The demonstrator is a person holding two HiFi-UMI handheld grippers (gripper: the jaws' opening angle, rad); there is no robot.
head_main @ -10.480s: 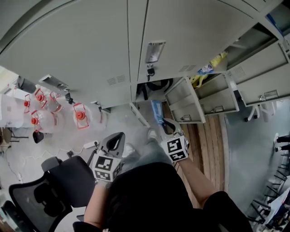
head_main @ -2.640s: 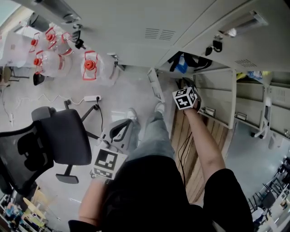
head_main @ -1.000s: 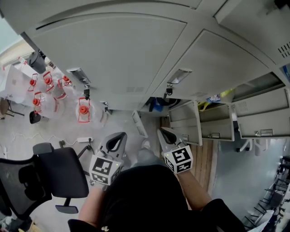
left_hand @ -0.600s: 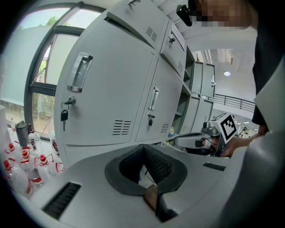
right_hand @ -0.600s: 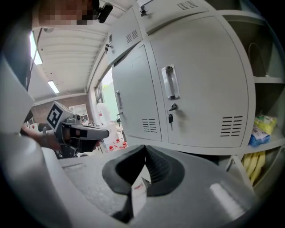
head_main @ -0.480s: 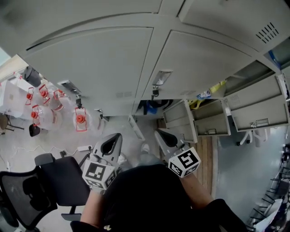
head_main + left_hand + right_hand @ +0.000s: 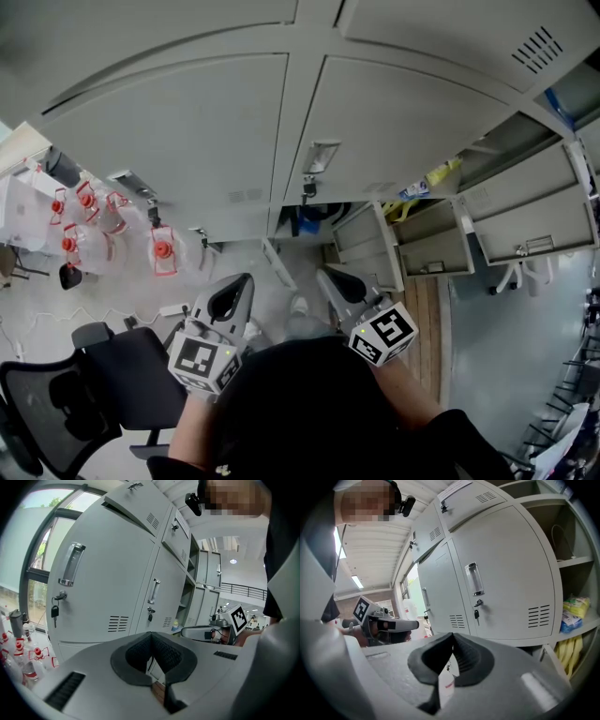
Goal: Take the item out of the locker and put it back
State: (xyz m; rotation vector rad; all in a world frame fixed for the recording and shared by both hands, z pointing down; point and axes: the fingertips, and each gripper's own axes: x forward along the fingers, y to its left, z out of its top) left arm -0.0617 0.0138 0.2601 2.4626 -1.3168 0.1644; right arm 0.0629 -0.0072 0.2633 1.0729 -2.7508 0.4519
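Note:
A blue item (image 7: 307,223) lies inside the open lower locker (image 7: 323,214), next to something dark. My left gripper (image 7: 246,278) and right gripper (image 7: 323,274) are held side by side in front of the body, short of the lockers and pointing at them. Both are shut with nothing between the pads. The left gripper view shows its own shut tip (image 7: 151,633) before closed locker doors, with the right gripper (image 7: 211,631) off to the side. In the right gripper view the shut tip (image 7: 452,634) faces a closed, keyed door (image 7: 474,592).
Open locker doors (image 7: 361,246) jut out to the right of the blue item's locker. Yellow and blue packets (image 7: 574,613) sit on a shelf there. Water jugs with red caps (image 7: 94,220) stand at the left wall. A black office chair (image 7: 103,384) is at the lower left.
Ten seconds ago the right gripper held the blue item; then it reached into the locker. Now it is back and empty. Both grippers have risen slightly over the last second.

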